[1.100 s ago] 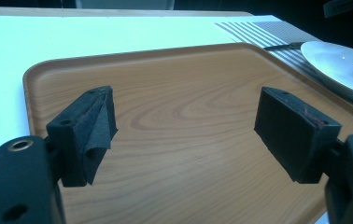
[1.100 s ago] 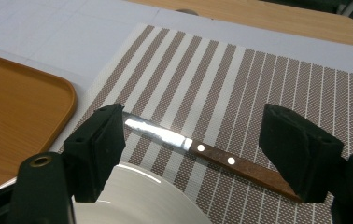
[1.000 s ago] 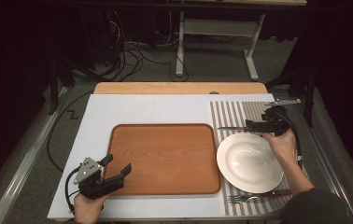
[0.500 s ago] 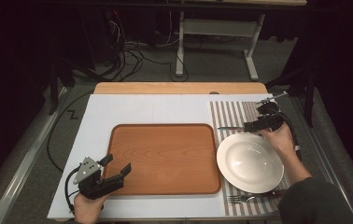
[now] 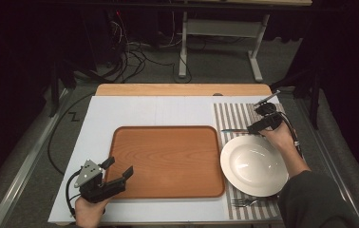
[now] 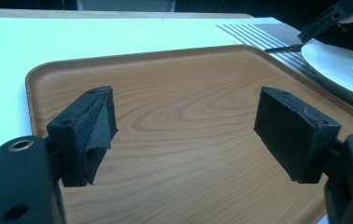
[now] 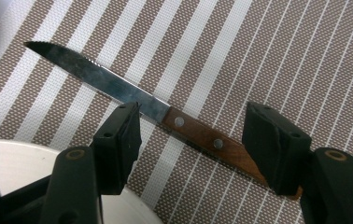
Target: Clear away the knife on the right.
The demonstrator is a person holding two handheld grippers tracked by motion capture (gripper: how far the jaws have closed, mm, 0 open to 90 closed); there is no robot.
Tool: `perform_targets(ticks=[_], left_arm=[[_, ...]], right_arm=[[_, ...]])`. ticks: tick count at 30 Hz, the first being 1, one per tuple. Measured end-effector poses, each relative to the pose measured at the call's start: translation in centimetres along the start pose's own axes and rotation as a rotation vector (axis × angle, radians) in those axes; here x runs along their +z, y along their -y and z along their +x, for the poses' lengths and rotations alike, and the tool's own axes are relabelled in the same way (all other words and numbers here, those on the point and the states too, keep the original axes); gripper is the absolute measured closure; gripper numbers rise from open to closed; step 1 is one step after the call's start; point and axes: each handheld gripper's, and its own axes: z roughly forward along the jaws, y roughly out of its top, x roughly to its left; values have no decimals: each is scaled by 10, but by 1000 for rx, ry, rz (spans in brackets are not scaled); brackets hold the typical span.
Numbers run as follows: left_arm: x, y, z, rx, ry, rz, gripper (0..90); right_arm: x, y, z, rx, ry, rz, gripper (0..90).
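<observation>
Right gripper view looks down on the knife [image 7: 165, 114], which lies flat on the striped placemat [image 7: 268, 51], its serrated blade toward ten o'clock and its riveted wooden handle toward four o'clock. The right gripper [image 7: 191, 140] straddles that handle; its fingers [image 7: 118, 140] have just been closing, yet they stand apart from the wood, gripping nothing. From the knife, the white plate [image 5: 253, 164] sits at six o'clock on the same placemat, a fork [image 5: 244, 202] beyond it near the desk [image 5: 135, 111] edge. At nine o'clock lies the wooden tray [image 5: 168, 161]. The left gripper [image 5: 116, 175] hovers at the tray's seven o'clock corner, fingers released, nothing between them.
</observation>
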Motion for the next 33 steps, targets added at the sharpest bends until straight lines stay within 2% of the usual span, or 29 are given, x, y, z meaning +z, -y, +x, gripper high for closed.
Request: perform_targets(ticks=[8, 10, 21, 25, 33], left_arm=[[1, 0, 0, 3, 5, 6, 218], [1, 0, -1, 4, 8, 11, 218], [1, 0, -1, 5, 9, 13, 218], [1, 0, -1, 5, 9, 13, 219], [2, 0, -1, 5, 10, 13, 220]], right_arm=[[11, 0, -4, 2, -7, 41, 400], [16, 0, -4, -8, 5, 59, 398], [20, 0, -2, -31, 8, 70, 395], [21, 3, -7, -19, -31, 87, 376], [20, 8, -12, -28, -59, 82, 376]])
